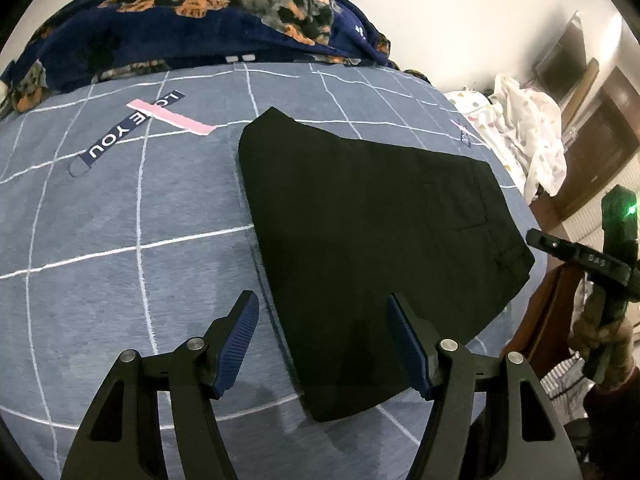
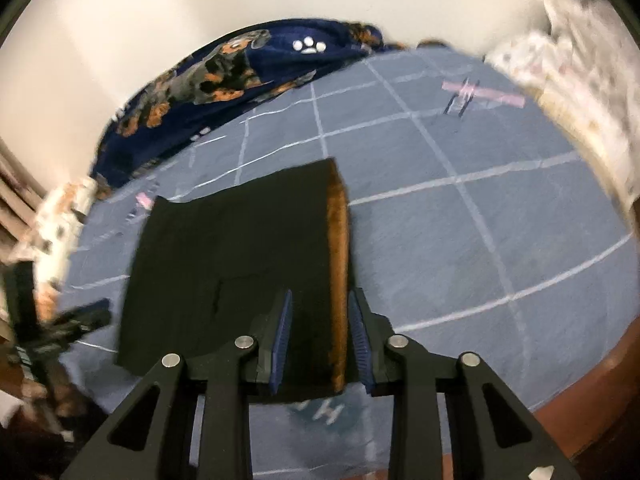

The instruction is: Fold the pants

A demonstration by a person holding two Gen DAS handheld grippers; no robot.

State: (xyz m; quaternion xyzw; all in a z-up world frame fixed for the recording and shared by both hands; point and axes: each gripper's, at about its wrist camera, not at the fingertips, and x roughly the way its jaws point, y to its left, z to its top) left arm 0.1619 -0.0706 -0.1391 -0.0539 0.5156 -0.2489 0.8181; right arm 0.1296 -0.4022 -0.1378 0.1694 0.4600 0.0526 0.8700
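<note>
One pair of black pants [image 1: 360, 216], folded into a compact slab, lies flat on a bed [image 1: 120, 280] covered by a blue-grey sheet with a white grid. Two claws are present. The left claw [image 1: 324, 340] hovers above the near edge of the pants with its jaws standing wide and nothing between them. The right claw [image 2: 320, 340] has its jaws set narrow on either side of the near right edge of the pants [image 2: 240, 248]; its pads appear slightly clear of the cloth, so it grips nothing. One navy dog-print blanket [image 1: 192, 16] is heaped along the far side of the bed.

Only the left wrist view shows the "LOVE YOU" print [image 1: 132, 128], the waistband and belt loops, and the right claw [image 1: 576, 260] off the bed's edge. Only the right wrist view, somewhat blurred, shows the brown lining [image 2: 338, 272] along the right edge of the fold.
</note>
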